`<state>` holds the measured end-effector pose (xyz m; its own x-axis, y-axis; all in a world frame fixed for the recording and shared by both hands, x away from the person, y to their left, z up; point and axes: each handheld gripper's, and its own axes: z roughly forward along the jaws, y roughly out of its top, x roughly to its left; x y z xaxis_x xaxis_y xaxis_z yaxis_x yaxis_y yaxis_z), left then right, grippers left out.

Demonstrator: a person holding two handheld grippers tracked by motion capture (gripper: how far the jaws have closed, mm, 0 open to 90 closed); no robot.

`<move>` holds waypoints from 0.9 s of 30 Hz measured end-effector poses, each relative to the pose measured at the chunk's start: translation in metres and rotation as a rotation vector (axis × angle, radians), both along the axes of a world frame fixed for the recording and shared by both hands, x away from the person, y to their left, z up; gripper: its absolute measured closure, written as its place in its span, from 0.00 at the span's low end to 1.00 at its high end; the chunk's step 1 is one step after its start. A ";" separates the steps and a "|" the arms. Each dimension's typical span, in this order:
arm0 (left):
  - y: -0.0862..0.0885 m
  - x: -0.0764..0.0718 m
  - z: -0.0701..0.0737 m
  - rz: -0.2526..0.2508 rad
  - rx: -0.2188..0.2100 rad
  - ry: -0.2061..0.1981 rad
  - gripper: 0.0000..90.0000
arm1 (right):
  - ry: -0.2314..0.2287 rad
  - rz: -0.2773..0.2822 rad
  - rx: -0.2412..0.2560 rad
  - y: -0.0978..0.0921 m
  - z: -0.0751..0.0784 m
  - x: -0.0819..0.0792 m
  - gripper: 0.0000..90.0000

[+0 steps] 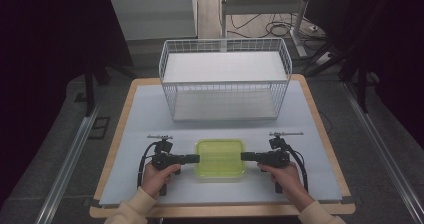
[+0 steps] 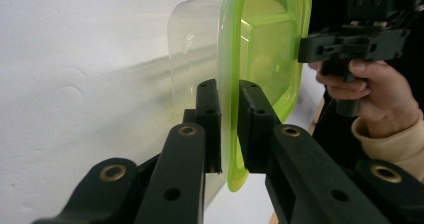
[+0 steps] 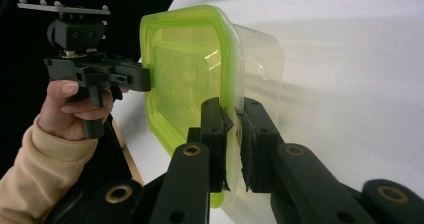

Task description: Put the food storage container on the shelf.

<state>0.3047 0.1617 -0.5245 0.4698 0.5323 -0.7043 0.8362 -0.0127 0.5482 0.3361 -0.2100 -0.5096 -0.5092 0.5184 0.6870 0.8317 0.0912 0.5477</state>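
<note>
Right now I am gripping the green-lidded container (image 1: 220, 159) from both ends: the left claw (image 1: 196, 158) is clenched on the lid's rim at its left short edge, and the right claw (image 1: 244, 156) is clenched on the rim at the opposite edge. In the left gripper view the pads (image 2: 252, 119) are pinching just the thin lip, same in the right gripper view. The container is sitting at the near middle of the bench (image 1: 150, 119), between my two hands, apparently resting on the white mat.

Risks, as I judge them: both holds are on a narrow flexible rim, so an uneven lift could be twisting the tub or letting one edge slip out. If the lid is only loosely seated, pulling on the lip could be popping it off the clear body. Hands drifting apart would be peeling the rim free.

Around: a white wire basket (image 1: 225, 79) is standing behind the container, well apart, its front wall rising between the tub and the basket's inside. Nothing else is crowding the mat.
</note>
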 end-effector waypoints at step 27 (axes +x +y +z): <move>-0.001 -0.006 0.032 0.010 -0.020 -0.093 0.91 | -0.106 -0.022 0.034 -0.003 0.028 -0.005 0.91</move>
